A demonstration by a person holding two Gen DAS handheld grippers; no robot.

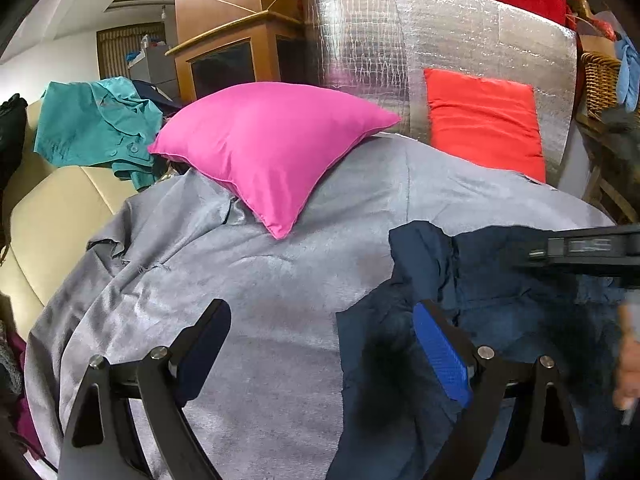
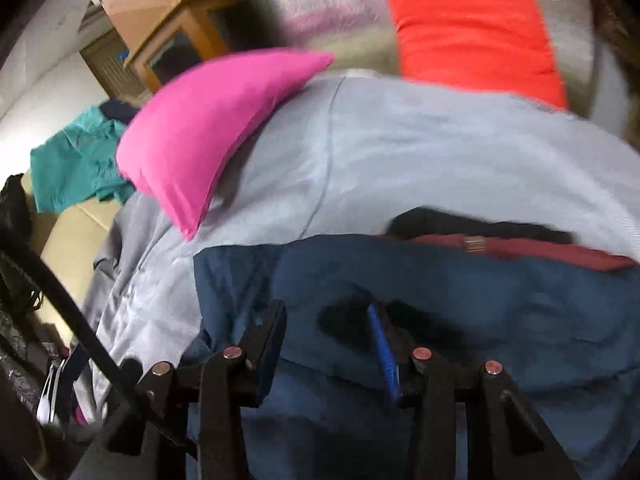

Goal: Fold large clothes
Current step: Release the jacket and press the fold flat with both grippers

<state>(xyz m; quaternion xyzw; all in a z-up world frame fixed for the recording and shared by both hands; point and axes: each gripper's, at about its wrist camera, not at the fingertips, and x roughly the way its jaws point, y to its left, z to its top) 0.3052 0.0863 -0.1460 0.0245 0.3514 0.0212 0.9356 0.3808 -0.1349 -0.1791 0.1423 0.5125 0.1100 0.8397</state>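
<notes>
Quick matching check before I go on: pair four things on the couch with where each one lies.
Things:
1. pink pillow
2. red pillow
3. teal shirt
4. navy garment

Places:
A. leaning against the silver foil panel
B. crumpled on the beige cushion, far left
C. spread on the grey sheet, nearest the cameras
D. lying on the grey sheet's far side, one corner pointing toward the camera

Pairs: 1-D, 2-A, 3-B, 4-C
</notes>
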